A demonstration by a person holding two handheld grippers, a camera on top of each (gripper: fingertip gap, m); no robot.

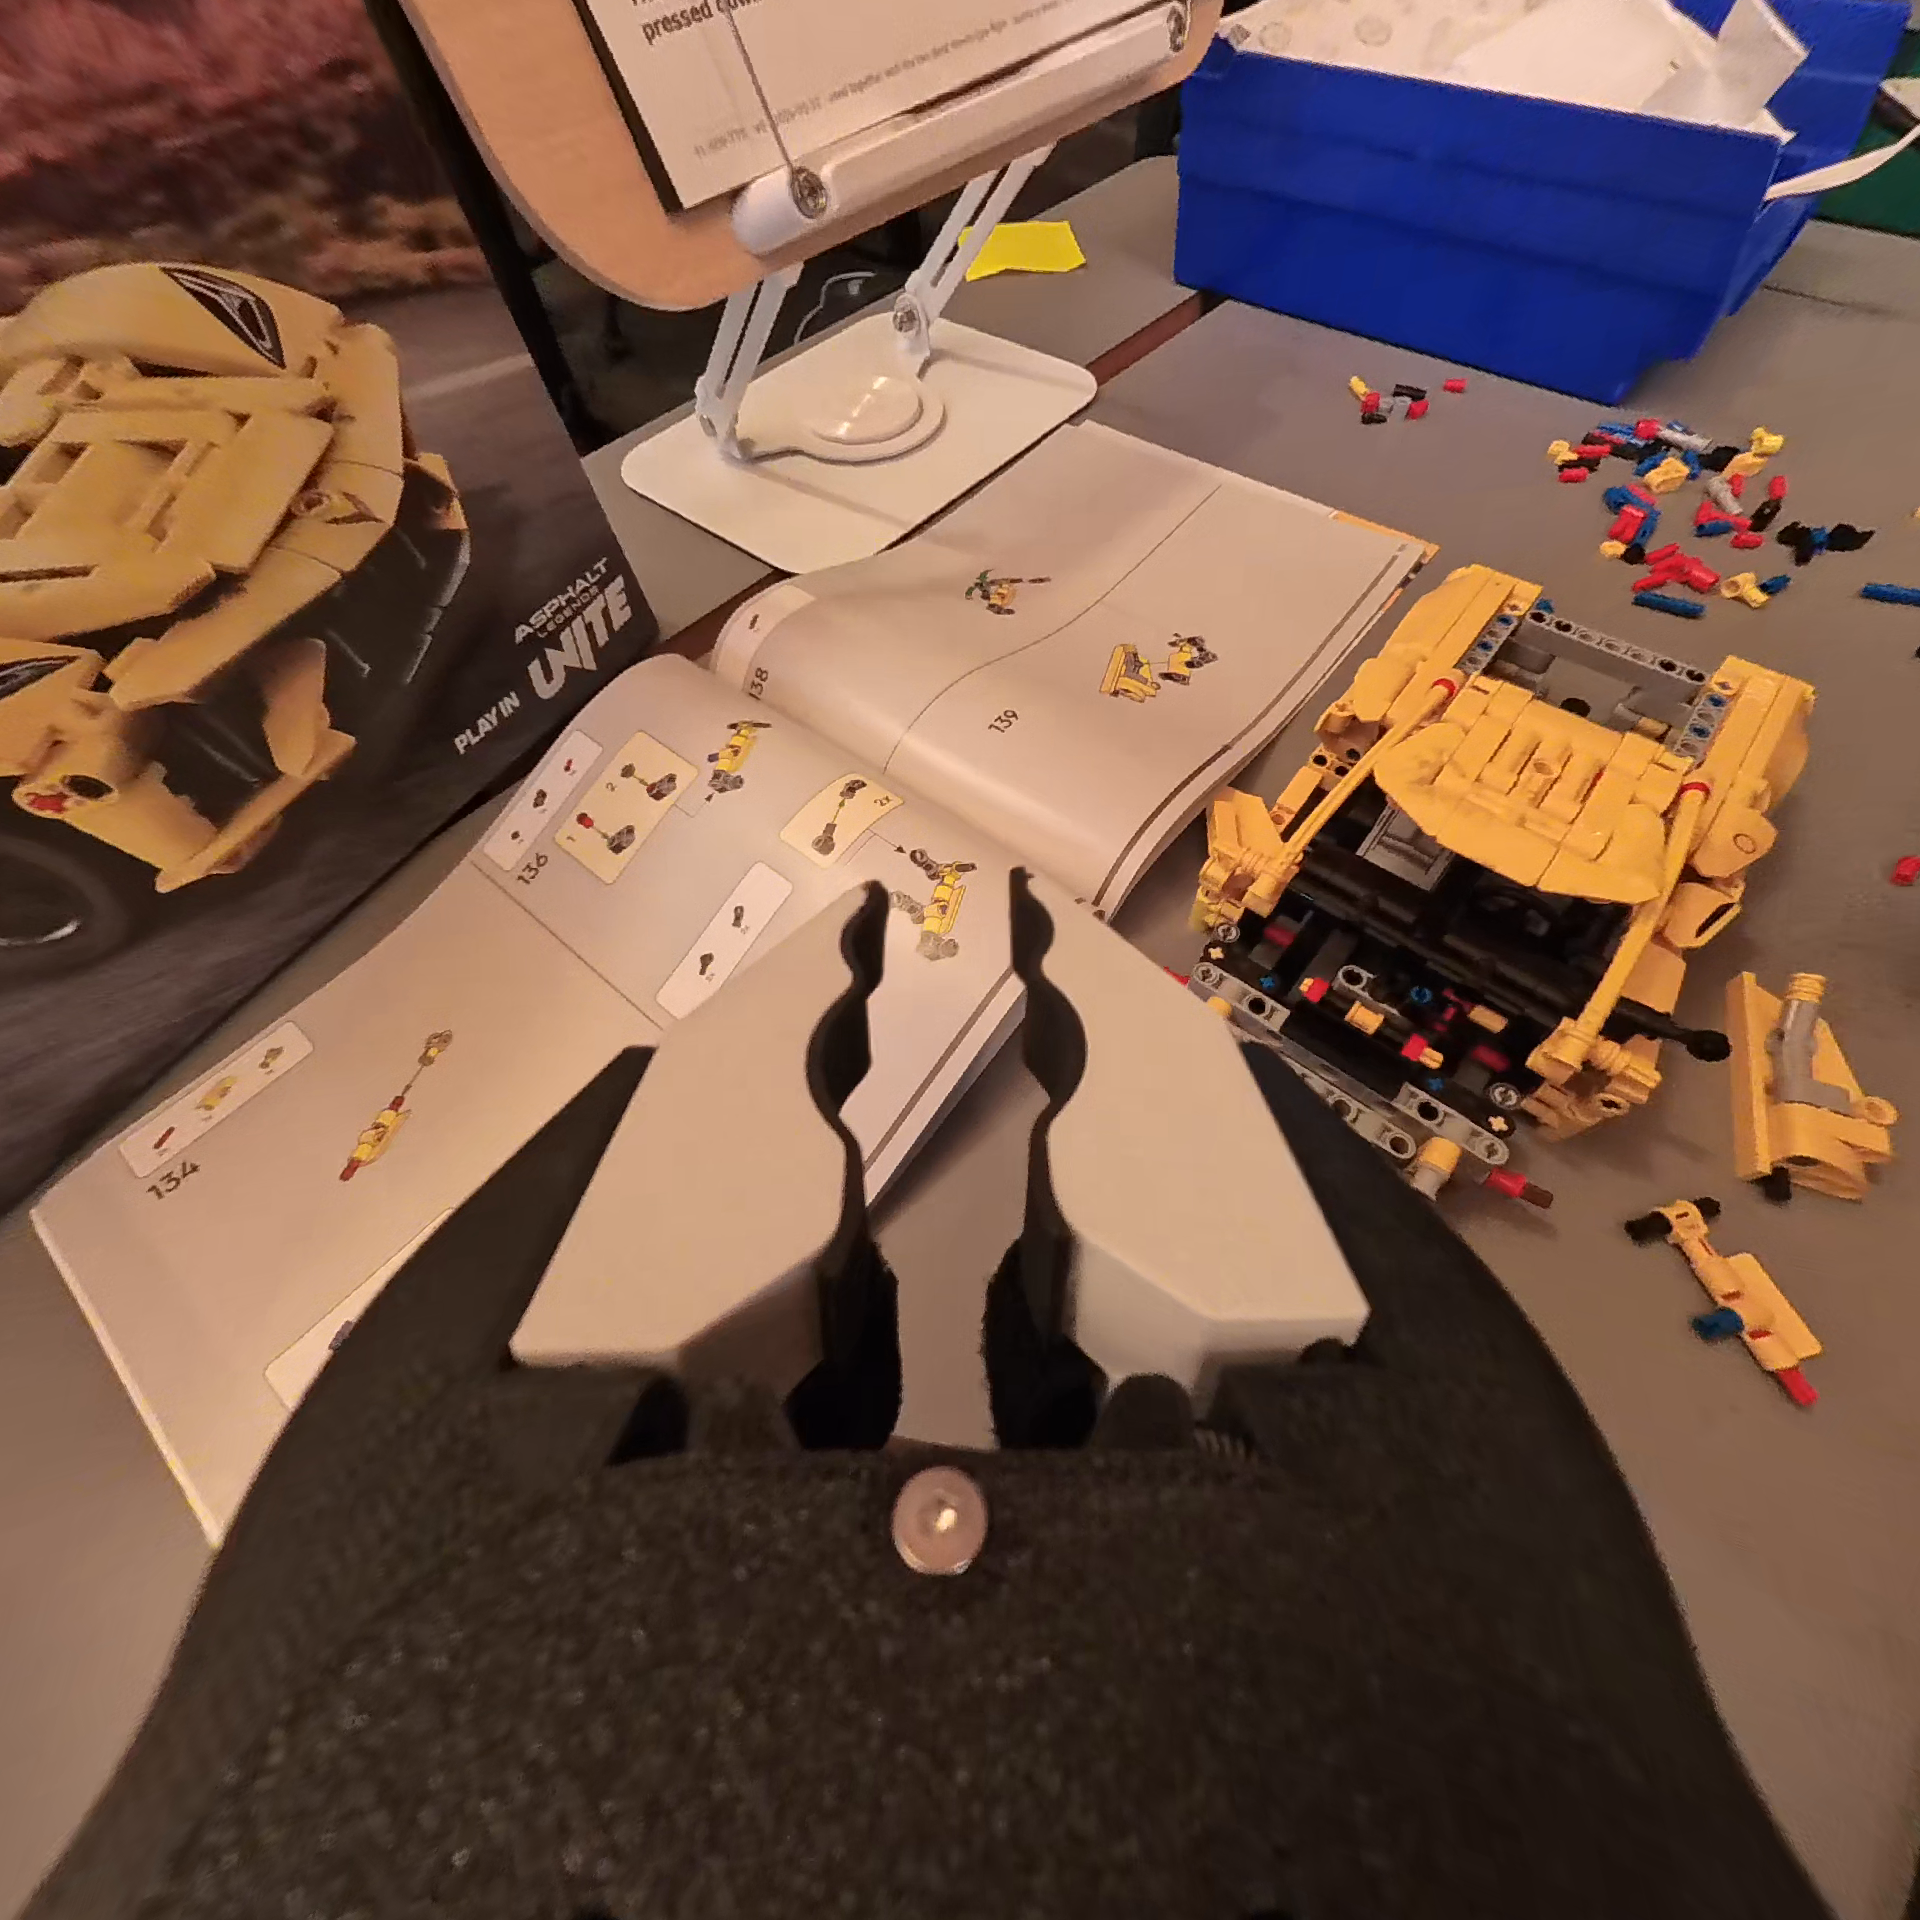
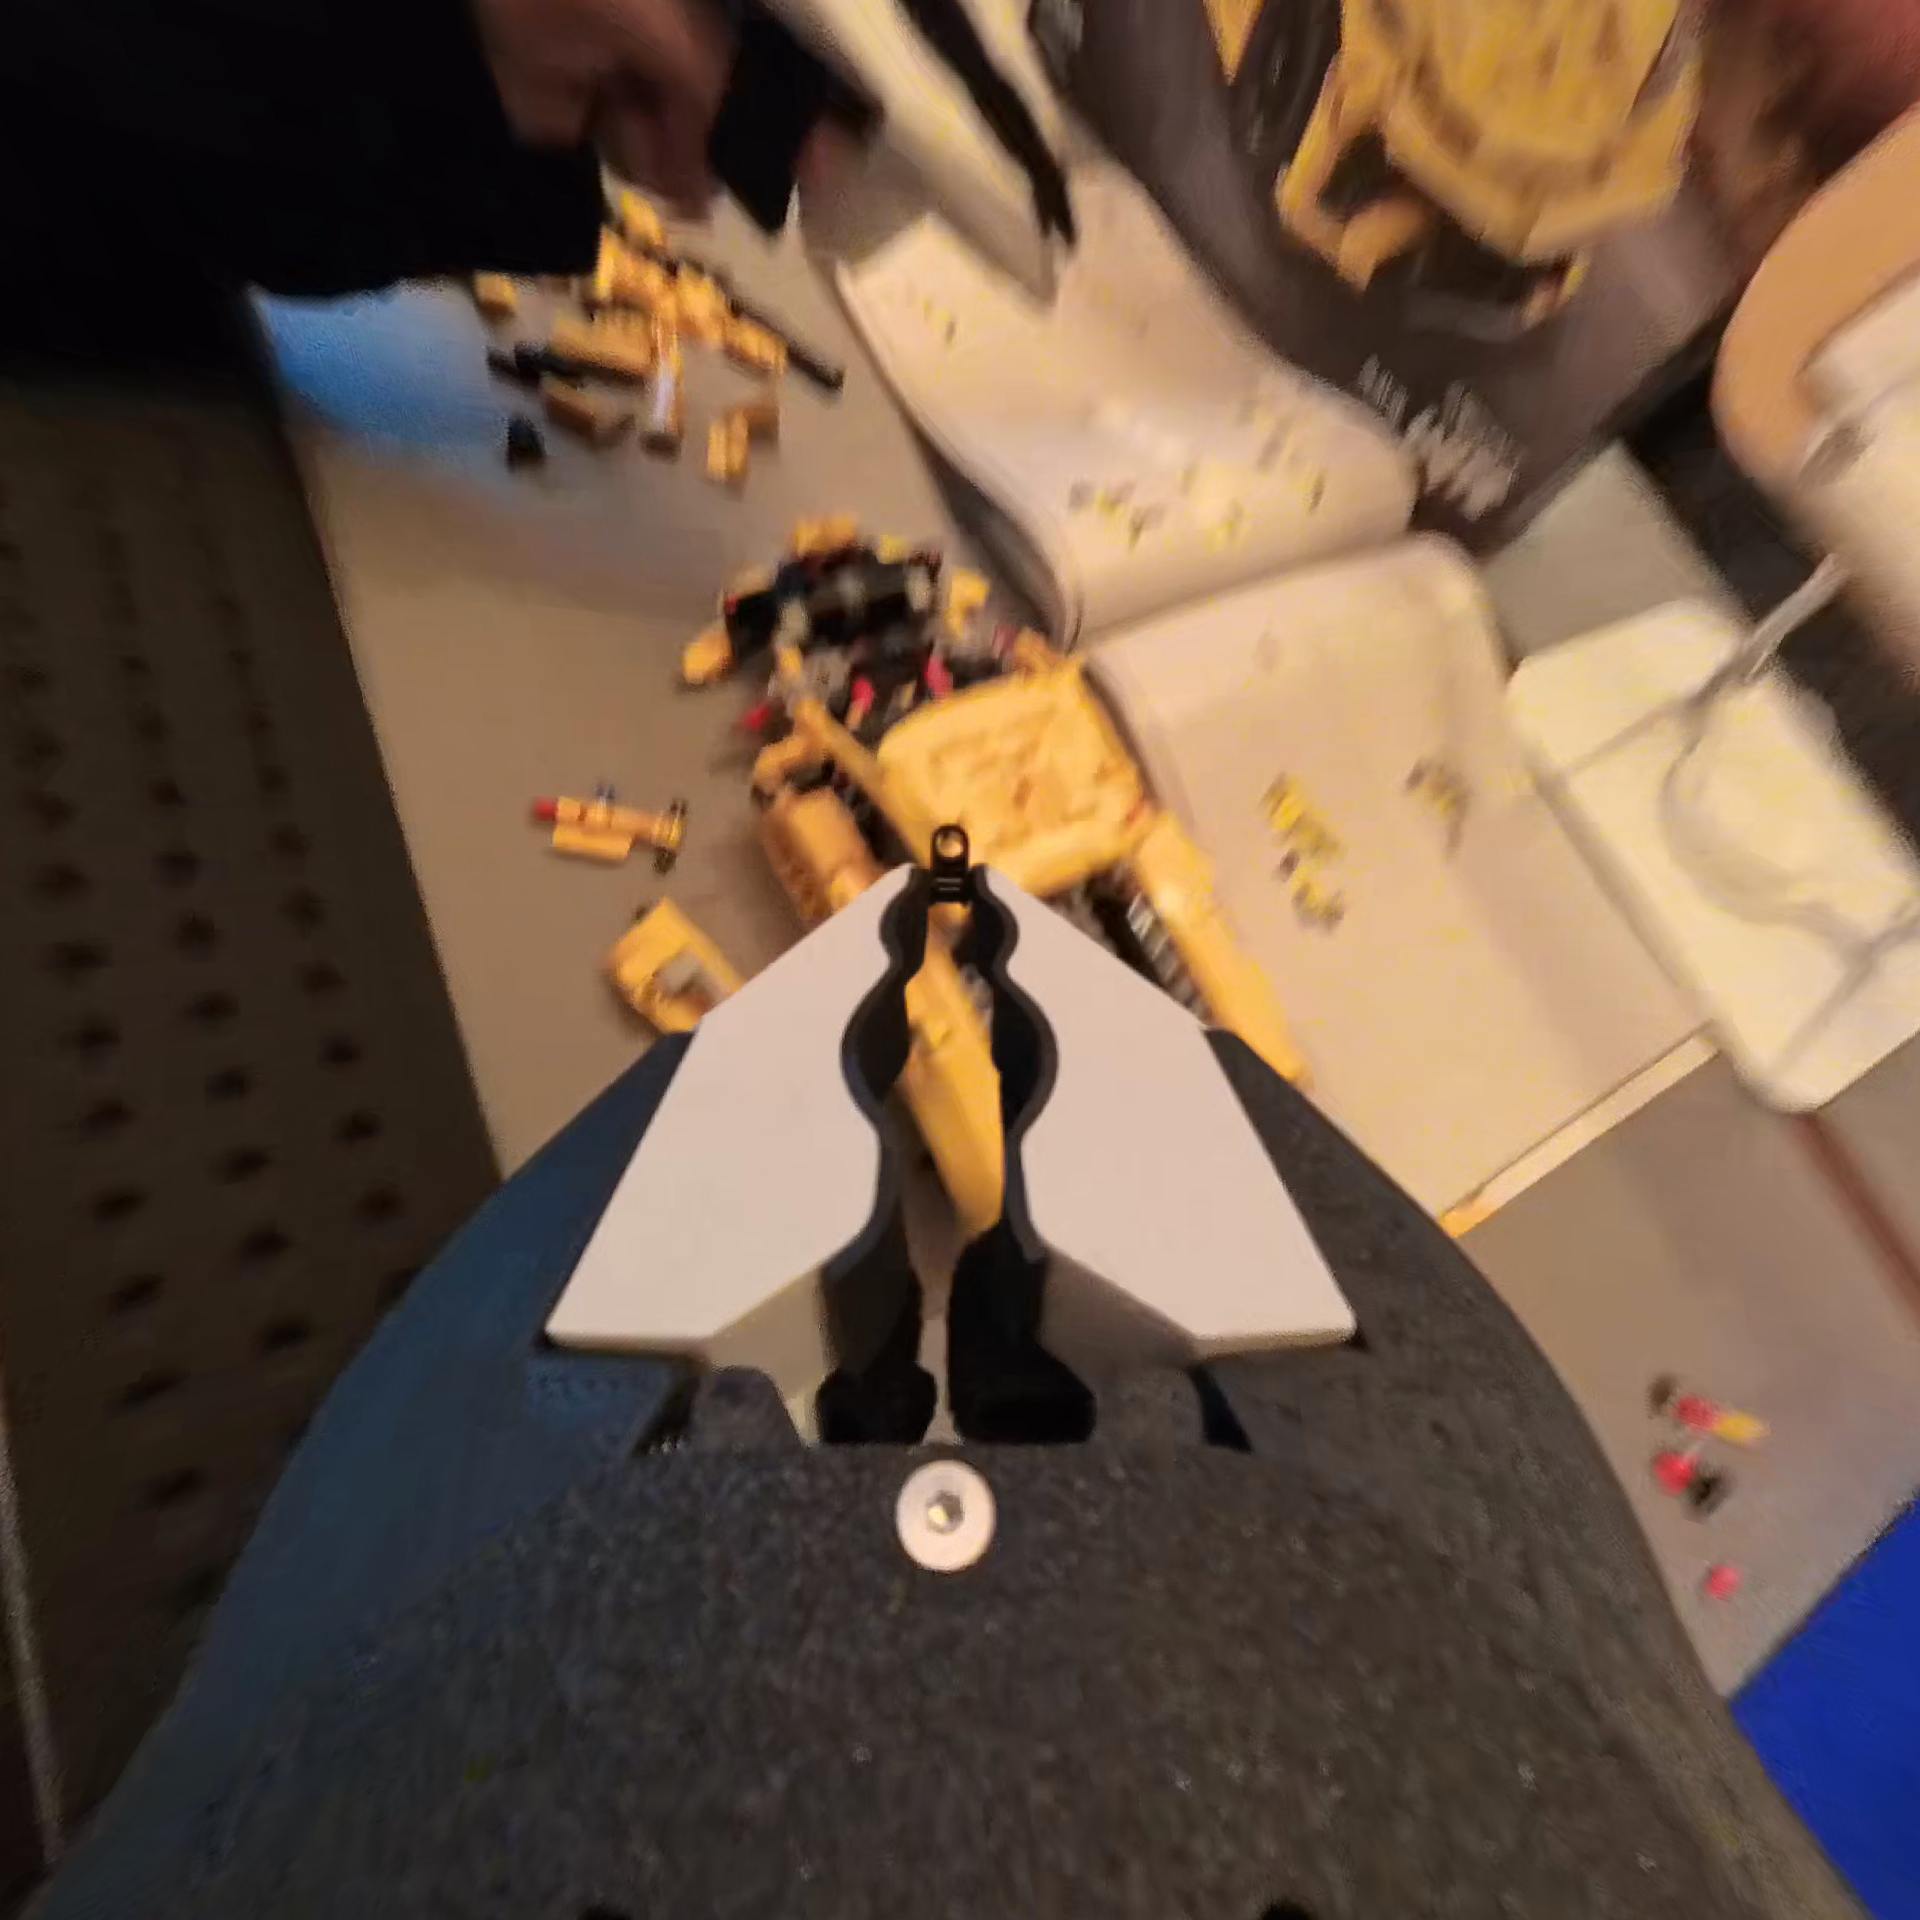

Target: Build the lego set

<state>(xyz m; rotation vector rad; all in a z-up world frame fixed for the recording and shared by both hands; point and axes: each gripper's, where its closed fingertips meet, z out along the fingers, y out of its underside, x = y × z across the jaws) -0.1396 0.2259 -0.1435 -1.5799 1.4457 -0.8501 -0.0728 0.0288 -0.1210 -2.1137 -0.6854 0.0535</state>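
Note:
The partly built yellow Lego car (image 1: 1507,862) stands on the grey table (image 1: 1351,1403), right of the open instruction booklet (image 1: 644,935). My left gripper (image 1: 945,894) is open and empty, its tips above the booklet's right page edge. In the blurred right wrist view, my right gripper (image 2: 948,883) is shut on a small black pin (image 2: 948,854) that sticks out past its tips, above the car (image 2: 966,758). Two yellow sub-assemblies (image 1: 1808,1091) (image 1: 1735,1288) lie right of the car.
Loose small pieces (image 1: 1683,509) are scattered at the back right, before a blue bin (image 1: 1455,208). The set's box (image 1: 208,623) stands at left, with a white document stand (image 1: 862,436) behind the booklet. More yellow pieces (image 2: 644,343) lie beyond the car, near a person's hand (image 2: 623,94). About 20 cm separates my left fingertips from my right.

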